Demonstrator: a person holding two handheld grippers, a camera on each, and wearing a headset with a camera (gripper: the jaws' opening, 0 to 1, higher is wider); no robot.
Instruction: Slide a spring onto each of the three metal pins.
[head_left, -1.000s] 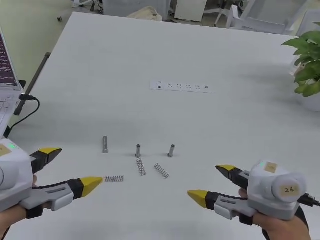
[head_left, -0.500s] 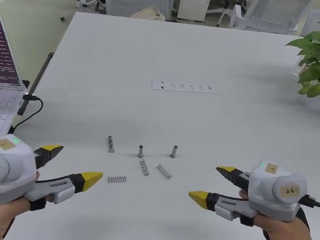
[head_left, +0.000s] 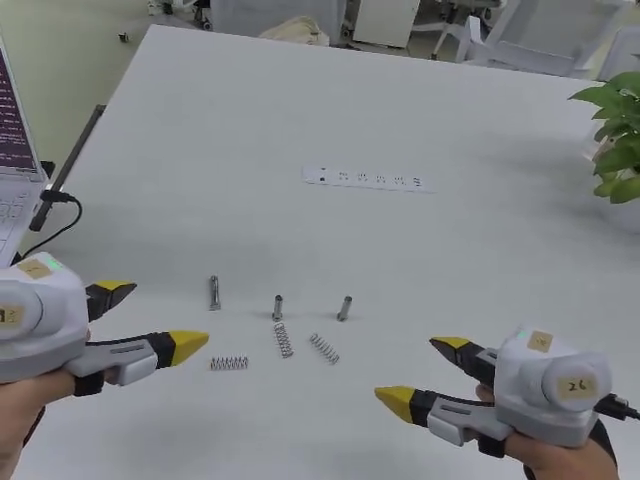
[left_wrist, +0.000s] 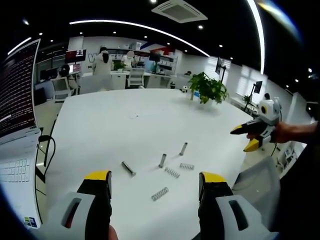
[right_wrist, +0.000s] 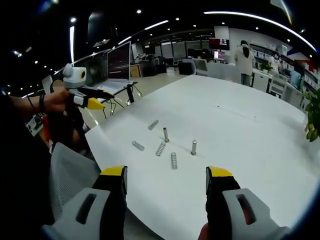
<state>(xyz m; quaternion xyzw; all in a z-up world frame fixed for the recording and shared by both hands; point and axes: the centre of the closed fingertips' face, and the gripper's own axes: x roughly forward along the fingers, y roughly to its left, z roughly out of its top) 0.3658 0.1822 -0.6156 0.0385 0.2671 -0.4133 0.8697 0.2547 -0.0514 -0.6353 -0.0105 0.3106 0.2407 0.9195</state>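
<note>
Springs, likely light, squashy and apt to roll, lie beside three pins on the bench; I'd pinch each gently mid-coil. Left claw and right claw gape wide, empty.

Left hand-held gripper and right hand-held gripper held low, jaws spread wide, gripping nothing.

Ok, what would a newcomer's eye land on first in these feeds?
The yellow-tipped left hand-held gripper and right hand-held gripper, both open, hovering at the near edge of the white table. Between them is a row of three metal pins, with three springs lying loose just in front, none on a pin.
</note>
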